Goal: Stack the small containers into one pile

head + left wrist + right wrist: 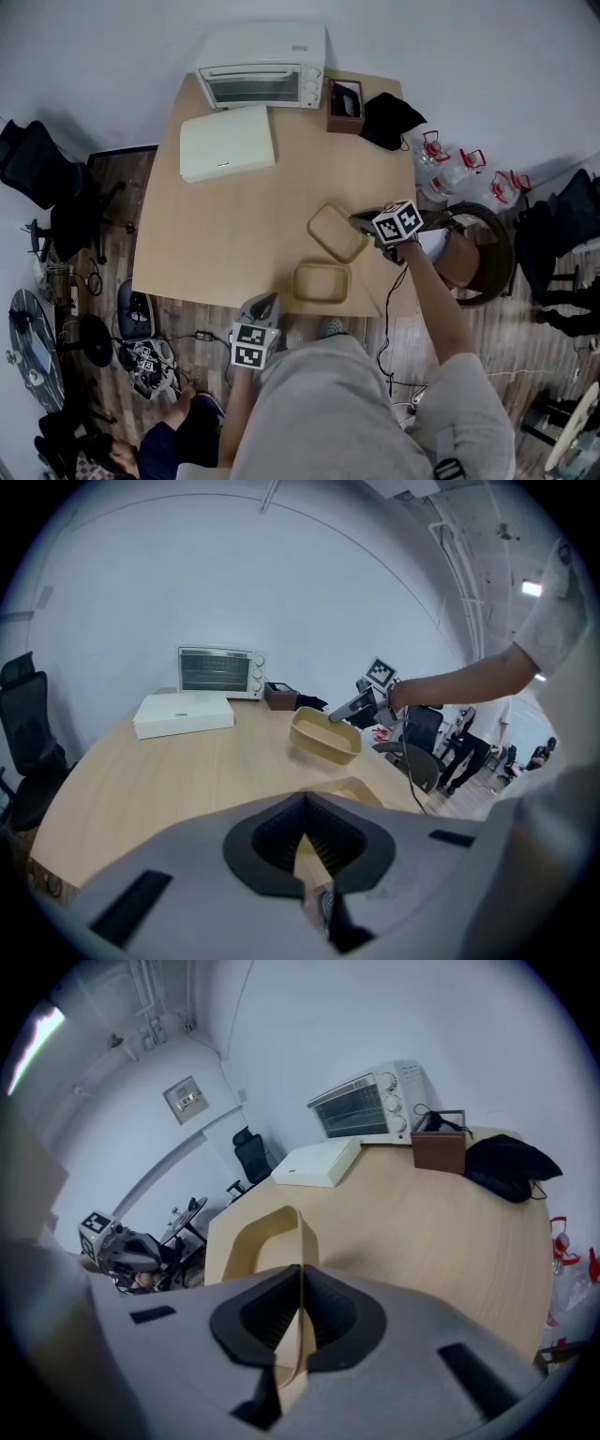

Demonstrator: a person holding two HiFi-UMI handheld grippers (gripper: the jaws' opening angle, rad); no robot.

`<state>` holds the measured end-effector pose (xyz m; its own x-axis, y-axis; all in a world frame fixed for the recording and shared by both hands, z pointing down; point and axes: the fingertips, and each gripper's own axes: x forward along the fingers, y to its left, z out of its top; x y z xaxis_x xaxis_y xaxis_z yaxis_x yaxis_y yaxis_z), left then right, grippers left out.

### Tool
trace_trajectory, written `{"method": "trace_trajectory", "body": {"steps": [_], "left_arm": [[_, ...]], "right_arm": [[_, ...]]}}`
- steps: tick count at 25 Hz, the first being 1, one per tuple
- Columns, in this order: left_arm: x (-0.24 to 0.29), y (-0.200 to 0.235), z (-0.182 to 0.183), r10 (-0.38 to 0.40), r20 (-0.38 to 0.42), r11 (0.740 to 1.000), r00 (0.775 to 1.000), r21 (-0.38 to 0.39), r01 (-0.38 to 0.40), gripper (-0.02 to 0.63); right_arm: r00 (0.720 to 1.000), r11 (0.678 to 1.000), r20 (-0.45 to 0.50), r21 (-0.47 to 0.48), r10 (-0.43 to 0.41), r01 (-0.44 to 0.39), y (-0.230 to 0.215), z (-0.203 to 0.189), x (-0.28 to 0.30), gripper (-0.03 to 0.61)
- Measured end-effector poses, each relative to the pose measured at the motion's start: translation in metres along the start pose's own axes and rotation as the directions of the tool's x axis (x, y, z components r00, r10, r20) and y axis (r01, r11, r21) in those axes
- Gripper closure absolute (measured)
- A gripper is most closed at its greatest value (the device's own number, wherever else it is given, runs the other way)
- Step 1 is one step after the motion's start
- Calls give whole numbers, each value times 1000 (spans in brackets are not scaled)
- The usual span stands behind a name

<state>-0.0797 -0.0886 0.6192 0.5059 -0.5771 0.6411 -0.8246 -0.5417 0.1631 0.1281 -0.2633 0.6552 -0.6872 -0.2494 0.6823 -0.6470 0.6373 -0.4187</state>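
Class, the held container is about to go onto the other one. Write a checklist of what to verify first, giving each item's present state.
1. Right gripper shut on the rim of the beige rectangular plastic container: ok.
2. Held container raised off the light wooden table: ok, the left gripper view shows it lifted and tilted.
3. Second beige rectangular container upright, open side up, empty: ok.
4. Held container lined up above the second one: not ok, it is off to one side.
5. Left gripper steadying the second container: not ok, it is shut beside it with nothing held.
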Motion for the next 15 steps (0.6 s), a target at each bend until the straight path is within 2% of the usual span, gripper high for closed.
{"method": "trace_trajectory", "body": {"steps": [4,7,12,15], "left_arm": [[-4,0,-5,4,-5,1000,1000,3,-4,609],[-5,-1,-10,4,-8,1000,1000,-9,-4,609],[-10,0,-12,5,1,1000,1000,-16,-5,609],[-14,4,-13,12,6,1000,1000,-26,-12,609]], "right_arm": [[996,994,-42,-62,82,-85,32,-1,7,558],[982,979,-93,-106,165,-174,55,-8,16,557],[939,940,-187,-129,289,-315,81,-34,25,557],[909,912,-253,-161,331,-377,93,-48,30,557]]}}
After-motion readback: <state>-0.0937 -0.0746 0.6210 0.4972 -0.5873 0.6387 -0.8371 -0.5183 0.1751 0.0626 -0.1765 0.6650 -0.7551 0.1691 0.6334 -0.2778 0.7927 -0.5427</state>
